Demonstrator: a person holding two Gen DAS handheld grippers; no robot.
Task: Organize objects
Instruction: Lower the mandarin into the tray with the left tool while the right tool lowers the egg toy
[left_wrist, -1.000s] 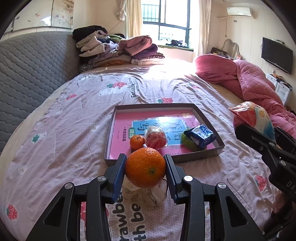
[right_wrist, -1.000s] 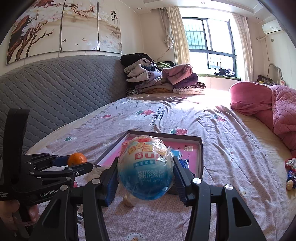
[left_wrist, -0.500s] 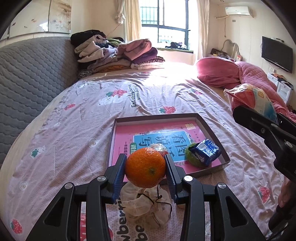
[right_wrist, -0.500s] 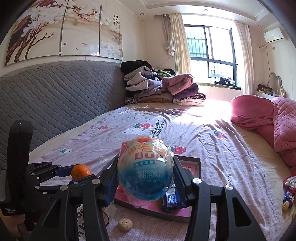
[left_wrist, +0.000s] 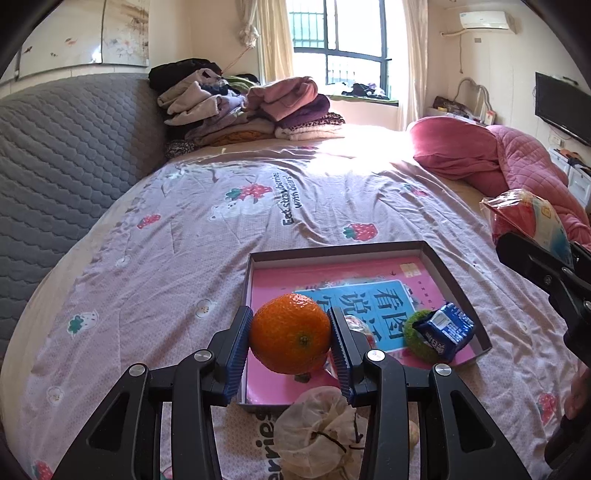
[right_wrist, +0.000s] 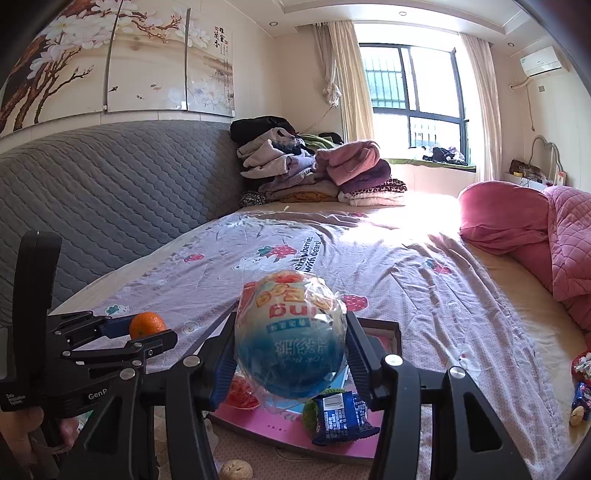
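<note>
My left gripper (left_wrist: 291, 338) is shut on an orange (left_wrist: 290, 334), held in the air above the near edge of a shallow dark tray (left_wrist: 340, 250) with a pink book in it. From the right wrist view the same orange (right_wrist: 147, 324) shows at the left in that gripper. My right gripper (right_wrist: 291, 347) is shut on a round wrapped snack bag (right_wrist: 290, 336), blue below and orange on top; it also shows at the right edge of the left wrist view as the snack bag (left_wrist: 532, 218). In the tray lie a blue packet (left_wrist: 443, 330) and a green ball (left_wrist: 415, 330).
A crumpled white net bag (left_wrist: 321, 428) lies on the bedsheet below the orange. A small walnut-like thing (right_wrist: 236, 469) sits in front of the tray. Folded clothes (left_wrist: 251, 107) pile at the headboard, a pink quilt (left_wrist: 509, 162) at the right. Small items (right_wrist: 580, 391) lie at the bed's right edge.
Both grippers have drawn back from the tray with their loads still held. The tray now sits lower in the right wrist view, and the net bag has come more into the left wrist view.
</note>
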